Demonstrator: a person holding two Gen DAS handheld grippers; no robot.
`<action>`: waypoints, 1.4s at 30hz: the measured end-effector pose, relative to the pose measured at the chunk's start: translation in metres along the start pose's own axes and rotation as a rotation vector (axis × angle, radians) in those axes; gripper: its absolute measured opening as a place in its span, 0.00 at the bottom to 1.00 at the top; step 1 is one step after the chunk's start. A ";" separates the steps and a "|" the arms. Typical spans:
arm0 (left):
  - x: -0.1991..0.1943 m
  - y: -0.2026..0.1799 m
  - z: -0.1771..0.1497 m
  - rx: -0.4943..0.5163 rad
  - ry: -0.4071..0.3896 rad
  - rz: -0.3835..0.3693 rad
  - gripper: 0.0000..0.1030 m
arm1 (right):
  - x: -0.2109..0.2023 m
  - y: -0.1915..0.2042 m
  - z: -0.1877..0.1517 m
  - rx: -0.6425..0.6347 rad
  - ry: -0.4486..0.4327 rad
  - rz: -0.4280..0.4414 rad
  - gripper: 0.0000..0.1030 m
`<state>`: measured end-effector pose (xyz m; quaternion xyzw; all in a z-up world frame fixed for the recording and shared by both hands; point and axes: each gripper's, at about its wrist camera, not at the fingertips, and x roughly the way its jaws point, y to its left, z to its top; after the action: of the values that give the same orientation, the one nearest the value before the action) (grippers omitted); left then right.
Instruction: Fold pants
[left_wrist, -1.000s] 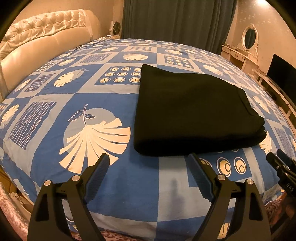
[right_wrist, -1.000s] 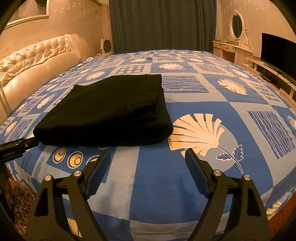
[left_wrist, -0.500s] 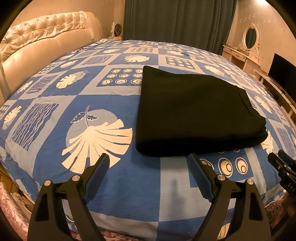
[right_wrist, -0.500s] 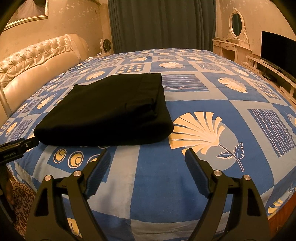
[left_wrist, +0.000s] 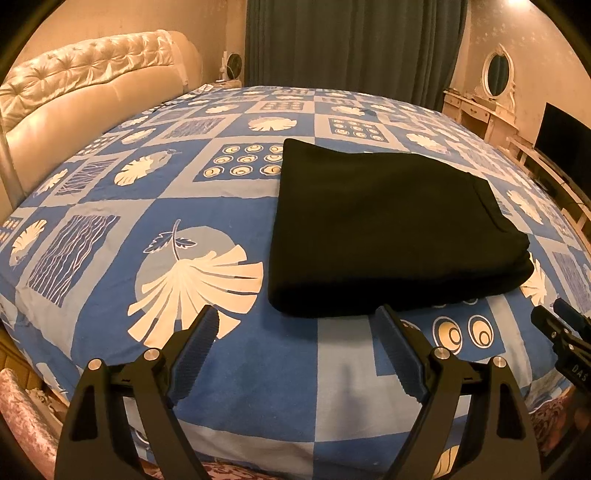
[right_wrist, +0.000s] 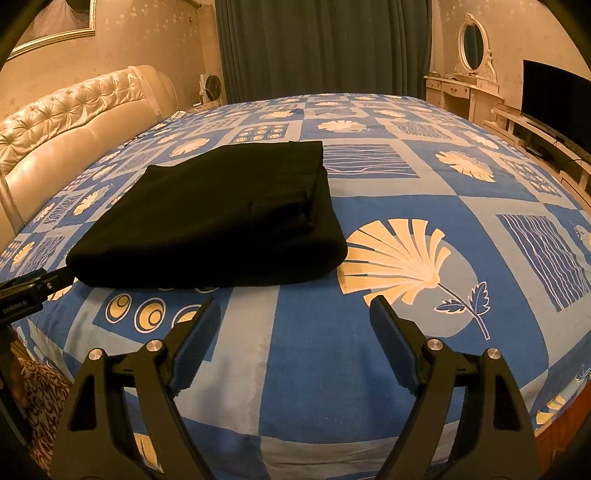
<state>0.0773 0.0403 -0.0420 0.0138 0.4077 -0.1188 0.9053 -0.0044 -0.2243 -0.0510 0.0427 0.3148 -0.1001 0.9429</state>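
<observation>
both views face across the bed (left_wrist: 229, 373), sharing folded pants (right_wrist: 221, 218).

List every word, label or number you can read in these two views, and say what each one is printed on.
"DAS": white letters on the body of the right hand-held gripper, seen at the edge of the left wrist view; cut off by the frame.
White lettering on the left hand-held gripper in the right wrist view: too blurred to read.
Nothing readable on the black pants or the bedspread.

right tool (left_wrist: 565, 339) cropped, television (right_wrist: 554, 92) cut off
</observation>
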 end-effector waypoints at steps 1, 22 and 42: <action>0.000 0.000 0.000 0.000 -0.001 0.003 0.83 | 0.000 0.000 0.000 0.000 0.000 0.000 0.81; -0.004 -0.004 -0.001 0.005 -0.027 0.016 0.83 | 0.001 -0.001 0.001 0.003 -0.003 0.005 0.81; -0.006 -0.013 0.007 0.065 -0.077 0.038 0.86 | -0.006 0.014 0.002 0.023 0.011 0.021 0.81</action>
<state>0.0753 0.0280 -0.0322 0.0463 0.3681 -0.1153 0.9214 -0.0052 -0.2100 -0.0458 0.0575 0.3182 -0.0935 0.9417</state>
